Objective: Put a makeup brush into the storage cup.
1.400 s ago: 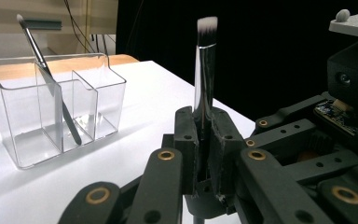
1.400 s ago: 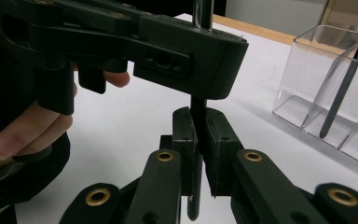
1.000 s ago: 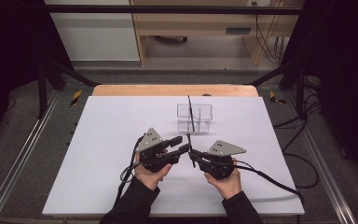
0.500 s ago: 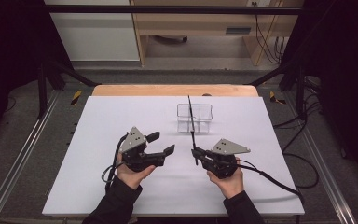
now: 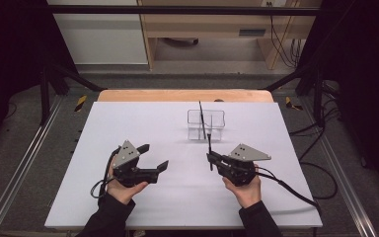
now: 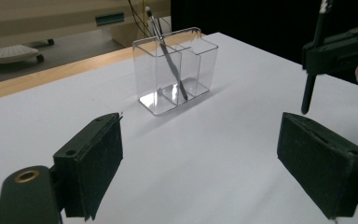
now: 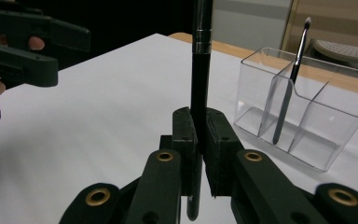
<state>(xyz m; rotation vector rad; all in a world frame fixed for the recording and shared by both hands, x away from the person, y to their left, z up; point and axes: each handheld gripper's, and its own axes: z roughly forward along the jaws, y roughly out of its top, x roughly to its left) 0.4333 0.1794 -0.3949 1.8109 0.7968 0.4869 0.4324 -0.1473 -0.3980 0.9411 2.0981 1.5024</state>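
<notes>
A: One white table (image 5: 128, 123) carries everything, with a wooden strip along its far edge. What stands on it?

B: A clear plastic organizer (image 5: 206, 124), set toward the far side, a little right of the middle. It has compartments, and a thin dark brush (image 5: 202, 117) leans inside it, tip up; in the left gripper view the brush (image 6: 165, 51) rests in a middle section with its pale tip above the rim.

A: And the two tools?

B: The left tool (image 5: 154, 157) hovers over the near left part of the table, held in the person's left hand (image 5: 123, 190). Its jaws have just been opening and stand wide apart, with nothing between them; the left gripper view shows bare table between the two pads (image 6: 95, 158).

A: The right one?

B: The right tool (image 5: 210, 157) sits at the near right, just in front of the organizer, in the right hand (image 5: 242, 190). Its jaws are clamped together on a black pen (image 5: 209, 148), which stands nearly upright. In the right gripper view the pen (image 7: 200, 70) rises between the pads, a silver band high on its barrel, its lower end poking out below the grip.

A: So the two tools are apart?

B: Yes, well apart, with open table between them.
</notes>
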